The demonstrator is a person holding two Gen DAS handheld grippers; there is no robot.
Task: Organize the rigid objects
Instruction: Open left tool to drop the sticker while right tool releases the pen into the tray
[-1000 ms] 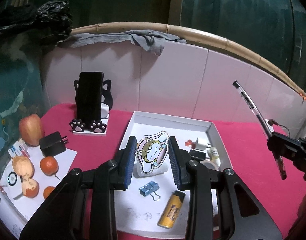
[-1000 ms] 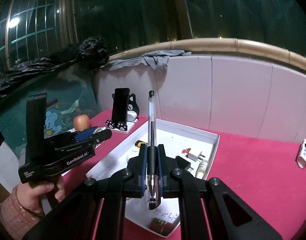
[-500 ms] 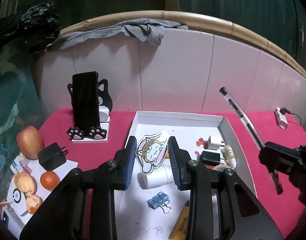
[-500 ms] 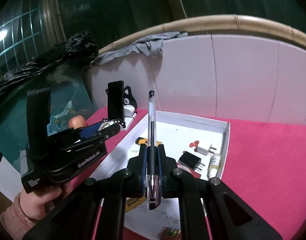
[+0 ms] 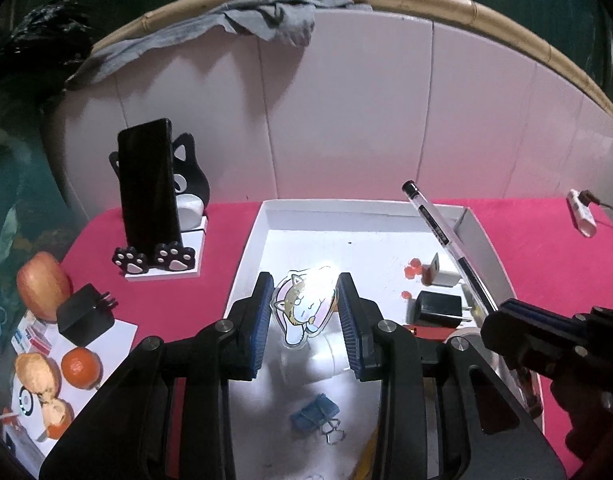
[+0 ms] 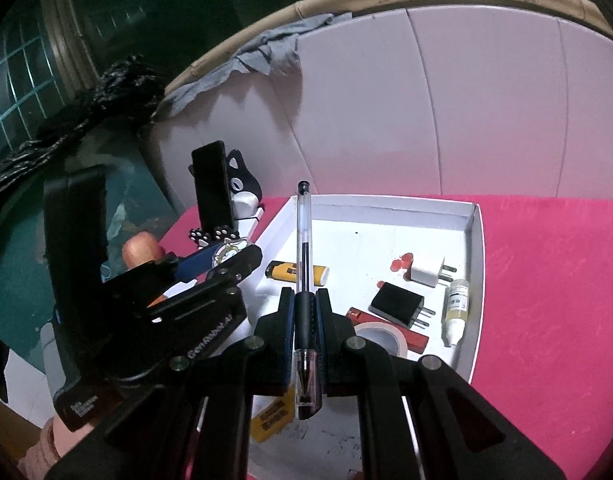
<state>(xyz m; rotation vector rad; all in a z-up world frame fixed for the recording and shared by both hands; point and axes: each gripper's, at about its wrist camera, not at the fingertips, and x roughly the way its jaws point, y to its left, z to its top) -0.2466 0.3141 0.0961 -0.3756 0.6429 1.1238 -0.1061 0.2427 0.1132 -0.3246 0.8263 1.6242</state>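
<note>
Right wrist view shows the right hand-held gripper [image 6: 305,320] clenched on a clear pen [image 6: 303,264] at its dark rubber grip section, with the capped end projecting forward over the white tray [image 6: 476,240] and the tip end pointing back toward the camera. Left wrist view shows the left hand-held gripper [image 5: 305,320] carrying a flat cartoon cat figure [image 5: 304,306] between its blue pads; the figure stands edge-on in the gap, and pad contact cannot be confirmed under the glare. Both tools hang above the tray, which sits on the pink surface [image 6: 546,280] and already contains a yellow lighter [image 6: 296,272], a white plug [image 6: 428,274], a black charger [image 6: 398,306], a small dropper bottle [image 6: 455,312], a tape roll [image 6: 380,338] and a blue binder clip [image 5: 314,416]. The step in hand appears to be depositing the pen. Recommended procedure: select a bare strip of tray floor, probably along the far wall, where nothing lies. Lower the pen until it is nearly flat before releasing, since a round barrel dropped from height is likely to roll or bounce against the bottle. Keep the left tool clear of the right one; they stand close together, and a knock could dislodge the thin figure.
</note>
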